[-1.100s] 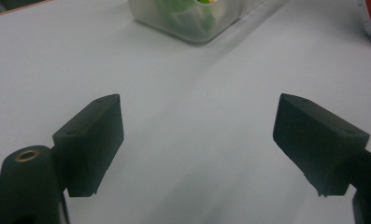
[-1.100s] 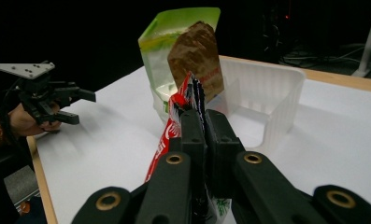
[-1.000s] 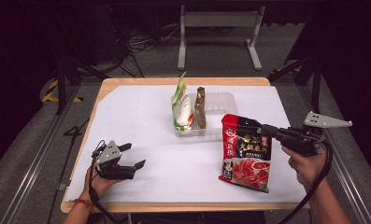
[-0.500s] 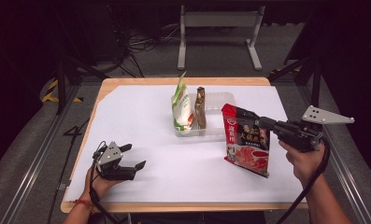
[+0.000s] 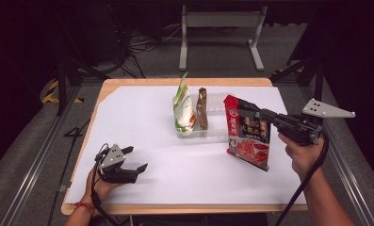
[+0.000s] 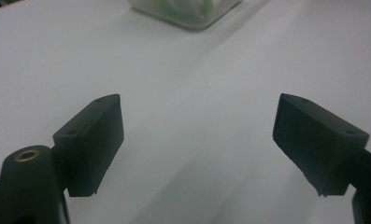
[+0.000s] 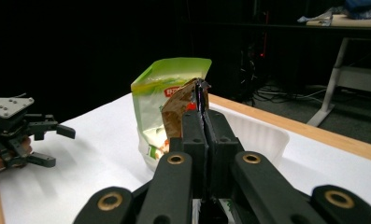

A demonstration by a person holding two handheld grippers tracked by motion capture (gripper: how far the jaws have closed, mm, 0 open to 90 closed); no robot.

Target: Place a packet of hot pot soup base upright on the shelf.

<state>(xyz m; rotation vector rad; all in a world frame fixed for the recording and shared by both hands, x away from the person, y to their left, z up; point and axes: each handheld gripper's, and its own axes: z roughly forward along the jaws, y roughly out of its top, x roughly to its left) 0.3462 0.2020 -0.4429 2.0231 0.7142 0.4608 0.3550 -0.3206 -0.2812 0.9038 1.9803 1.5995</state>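
Pinching red pouch (image 5: 248,132), right gripper (image 5: 264,114) jaws closed.

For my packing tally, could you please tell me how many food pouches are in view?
3: a green pouch and a brown pouch upright in the clear tray, and a red pouch held by the right tool.

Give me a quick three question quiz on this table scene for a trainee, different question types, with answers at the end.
1. True or false: the left gripper is shut on the green pouch.
2. Multiple choice: the red pouch is A) flat on the table, B) held up by the right gripper, C) inside the clear tray.
3. Fill in: two pouches stand in the tray, the green one and a ____ one.

Key: 1 false, its jaws are open and hold nothing; 2 B; 3 brown.
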